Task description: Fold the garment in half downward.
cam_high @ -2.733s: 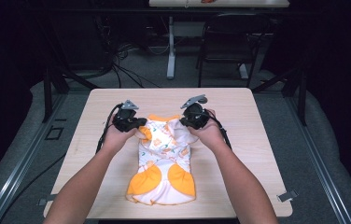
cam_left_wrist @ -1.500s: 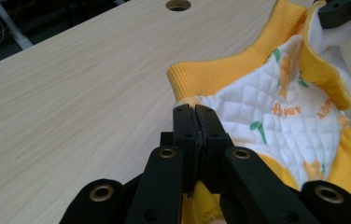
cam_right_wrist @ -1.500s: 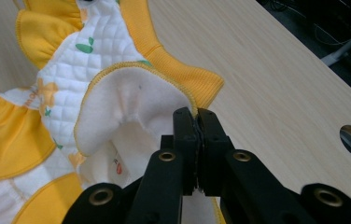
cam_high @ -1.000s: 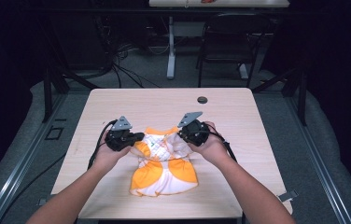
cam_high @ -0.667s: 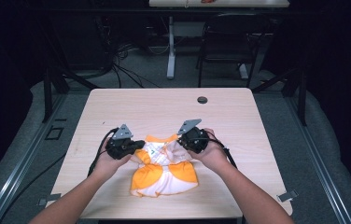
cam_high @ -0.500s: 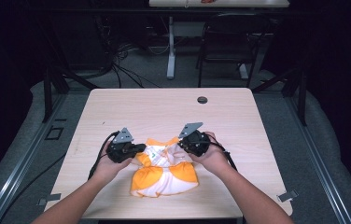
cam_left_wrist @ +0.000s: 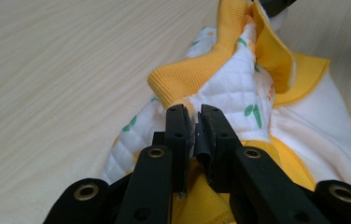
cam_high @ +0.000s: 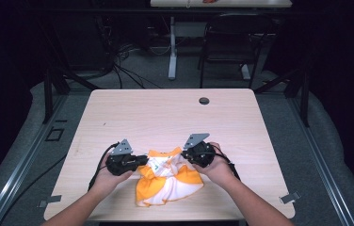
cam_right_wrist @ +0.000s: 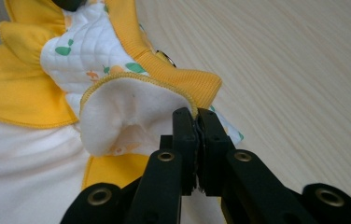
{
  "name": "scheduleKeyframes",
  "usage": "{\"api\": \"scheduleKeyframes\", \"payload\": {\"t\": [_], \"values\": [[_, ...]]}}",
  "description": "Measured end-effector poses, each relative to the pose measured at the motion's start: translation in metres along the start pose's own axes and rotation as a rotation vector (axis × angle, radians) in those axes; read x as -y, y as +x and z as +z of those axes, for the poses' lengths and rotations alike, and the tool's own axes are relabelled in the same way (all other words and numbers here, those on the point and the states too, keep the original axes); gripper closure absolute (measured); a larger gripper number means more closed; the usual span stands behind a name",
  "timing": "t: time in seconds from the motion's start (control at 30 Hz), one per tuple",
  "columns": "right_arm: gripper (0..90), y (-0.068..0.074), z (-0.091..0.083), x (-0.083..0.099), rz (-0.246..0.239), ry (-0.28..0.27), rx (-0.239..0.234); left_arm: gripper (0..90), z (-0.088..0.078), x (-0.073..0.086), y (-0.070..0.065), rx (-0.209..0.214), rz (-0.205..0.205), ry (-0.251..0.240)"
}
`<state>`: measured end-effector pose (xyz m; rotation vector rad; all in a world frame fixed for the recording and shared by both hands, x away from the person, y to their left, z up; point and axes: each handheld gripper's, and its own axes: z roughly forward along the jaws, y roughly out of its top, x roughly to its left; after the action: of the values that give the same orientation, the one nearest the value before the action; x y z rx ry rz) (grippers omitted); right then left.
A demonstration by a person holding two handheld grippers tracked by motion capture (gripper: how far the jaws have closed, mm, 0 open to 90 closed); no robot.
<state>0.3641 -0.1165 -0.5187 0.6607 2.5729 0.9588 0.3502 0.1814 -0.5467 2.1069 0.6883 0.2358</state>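
A small yellow and white quilted garment point(cam_high: 165, 181) with green leaf prints lies bunched near the front of the wooden table point(cam_high: 165, 117). My left gripper point(cam_high: 144, 160) is at its left upper edge. In the left gripper view the yellow ribbed collar point(cam_left_wrist: 187, 79) lies just past the jaw tips of my left gripper point(cam_left_wrist: 193, 112). These jaws have just been opening and a narrow gap shows between them. My right gripper point(cam_high: 184, 157) is shut on the garment's right upper edge. In the right gripper view the right gripper point(cam_right_wrist: 194, 114) pinches the yellow-trimmed hem point(cam_right_wrist: 131, 107).
A dark round hole point(cam_high: 204, 100) sits at the table's far right. The far half of the table is bare wood. Behind the table are cables on the floor and a chair point(cam_high: 227, 42). Both forearms come in over the front edge.
Both hands have come toward the near edge and lower, drawing the garment's top over onto itself. The garment has gone from spread flat to bunched.
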Motion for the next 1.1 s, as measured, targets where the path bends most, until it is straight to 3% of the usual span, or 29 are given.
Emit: {"api": "scheduleKeyframes", "payload": {"t": [0.17,0.27,0.53,0.73,0.83,0.93,1.0,1.1], "values": [[86.4,0.004,0.0,0.006,0.02,-0.003,-0.019,78.0,0.0,0.005,-0.005,0.006,0.008,0.002],[83.5,0.006,-0.002,0.01,0.036,-0.012,-0.025,73.2,-0.004,0.005,-0.008,0.039,0.003,-0.027],[70.7,0.007,-0.022,0.011,0.1,-0.096,-0.071,65.7,-0.023,-0.003,-0.012,0.083,-0.034,-0.094],[68.3,0.004,-0.033,0.003,0.121,-0.161,-0.055,63.2,-0.033,-0.013,-0.007,0.047,-0.06,-0.142],[77.8,-0.005,-0.028,-0.001,0.126,-0.152,-0.018,69.5,-0.031,-0.017,0.002,-0.005,-0.091,-0.13],[85.2,-0.019,-0.014,-0.004,0.144,-0.105,0.005,81.3,-0.019,-0.016,0.014,-0.049,-0.12,-0.068],[86.9,-0.027,-0.001,-0.004,0.152,-0.067,0.001,87.6,-0.01,-0.013,0.019,-0.053,-0.139,-0.039],[87.0,-0.032,0.012,-0.003,0.169,-0.043,-0.034,89.8,-0.003,-0.008,0.02,-0.032,-0.159,-0.022]]}}
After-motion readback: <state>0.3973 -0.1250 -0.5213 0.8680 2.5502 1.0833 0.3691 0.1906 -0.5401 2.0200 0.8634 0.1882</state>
